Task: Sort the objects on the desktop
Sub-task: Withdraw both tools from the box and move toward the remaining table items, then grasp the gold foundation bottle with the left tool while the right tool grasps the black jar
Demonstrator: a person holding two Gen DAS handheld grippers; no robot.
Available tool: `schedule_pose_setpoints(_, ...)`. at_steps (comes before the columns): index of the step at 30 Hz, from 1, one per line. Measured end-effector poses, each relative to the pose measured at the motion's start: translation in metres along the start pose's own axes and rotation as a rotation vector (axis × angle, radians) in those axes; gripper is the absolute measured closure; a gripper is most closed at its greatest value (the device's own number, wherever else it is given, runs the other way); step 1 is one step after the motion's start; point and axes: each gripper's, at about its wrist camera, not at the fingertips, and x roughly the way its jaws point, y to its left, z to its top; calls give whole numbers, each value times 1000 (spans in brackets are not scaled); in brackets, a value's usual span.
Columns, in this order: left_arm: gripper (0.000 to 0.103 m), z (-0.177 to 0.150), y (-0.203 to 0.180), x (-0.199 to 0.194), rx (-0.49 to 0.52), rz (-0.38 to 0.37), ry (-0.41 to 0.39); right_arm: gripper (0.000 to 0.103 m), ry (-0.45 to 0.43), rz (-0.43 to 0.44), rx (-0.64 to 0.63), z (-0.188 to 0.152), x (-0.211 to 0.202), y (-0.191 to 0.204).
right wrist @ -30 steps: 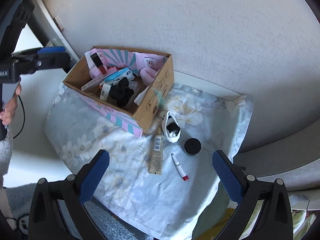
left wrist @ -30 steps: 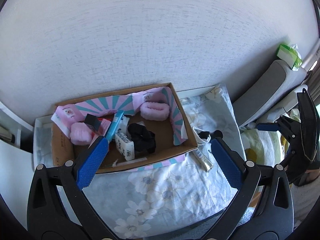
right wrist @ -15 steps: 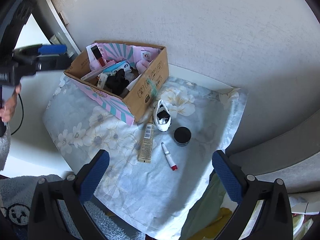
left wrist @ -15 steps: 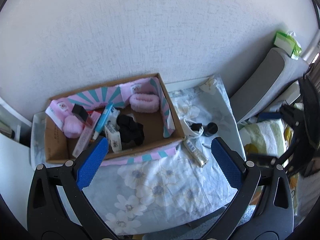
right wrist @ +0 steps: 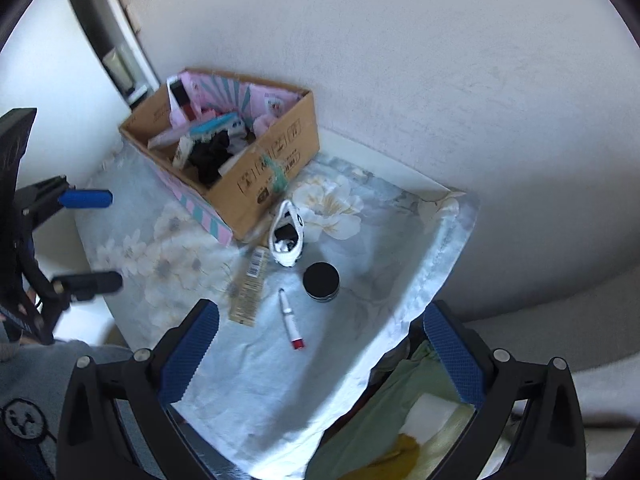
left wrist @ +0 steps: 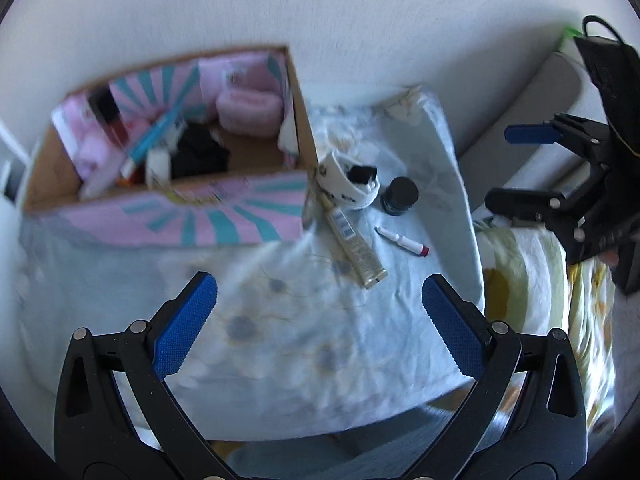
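I have pulled both grippers, left gripper [left wrist: 320,324] and right gripper [right wrist: 320,344], back from the cardboard box [right wrist: 256,184], both released and empty, so the gold tube [right wrist: 250,292], red-capped pen [right wrist: 290,324], black jar [right wrist: 321,282] and white pouch [right wrist: 286,240] by the box's right corner now await picking.

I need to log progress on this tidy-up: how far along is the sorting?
Partly done: the cardboard box already holds several items. Nothing is in hand; the left gripper and right gripper are both open. Still loose on the floral cloth: gold tube, red-capped pen, black jar, white pouch.

Box contents [left wrist: 168,148] motion-blurred, indistinct.
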Motion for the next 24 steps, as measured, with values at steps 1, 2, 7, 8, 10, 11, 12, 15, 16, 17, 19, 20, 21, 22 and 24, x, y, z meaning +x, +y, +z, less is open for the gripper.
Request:
schedule_pose_setpoints(1, 0, -2, -2, 7, -30, 5, 3, 2, 10, 2, -18, 0, 5, 0)
schedule_pose_setpoints(2, 1, -3, -3, 17, -63, 13, 5, 5, 25, 3, -51, 1, 13, 0)
schedule_pose_setpoints(7, 2, 1, -12, 64, -185, 82, 36, 14, 86, 11, -152, 3, 46, -4)
schedule_pose_setpoints(8, 3, 3, -13, 71, -198, 97, 44, 16, 97, 15, -173, 3, 53, -5)
schedule_pose_setpoints(10, 4, 6, -13, 85, -239, 128, 45, 20, 113, 18, -216, 4, 65, -6)
schedule_pose_setpoints(11, 6, 6, -12, 90, -259, 142, 48, 22, 124, 15, -243, 3, 72, -6)
schedule_pose_setpoints(12, 8, 8, -10, 95, -285, 152, 52, 24, 129, 14, -259, 3, 77, -7)
schedule_pose_setpoints(15, 11, 10, -9, 103, -318, 155, 52, 30, 144, 45, -288, 4, 91, -10)
schedule_pose_setpoints(16, 11, 10, -10, 106, -319, 165, 52, 30, 147, 52, -295, 4, 94, -10)
schedule_pose_setpoints(17, 11, 11, -11, 108, -318, 171, 51, 31, 151, 57, -306, 5, 99, -11)
schedule_pose_setpoints(19, 12, 11, -13, 113, -322, 185, 54, 33, 155, 69, -323, 5, 105, -12)
schedule_pose_setpoints(20, 14, 11, -14, 116, -326, 187, 60, 35, 156, 72, -329, 6, 107, -12)
schedule_pose_setpoints(21, 16, 10, -14, 119, -329, 186, 64, 35, 158, 75, -341, 6, 110, -12)
schedule_pose_setpoints(22, 17, 9, -14, 121, -329, 191, 68, 37, 160, 73, -351, 6, 112, -11)
schedule_pose_setpoints(24, 20, 8, -15, 124, -321, 208, 66, 40, 165, 80, -369, 6, 116, -11)
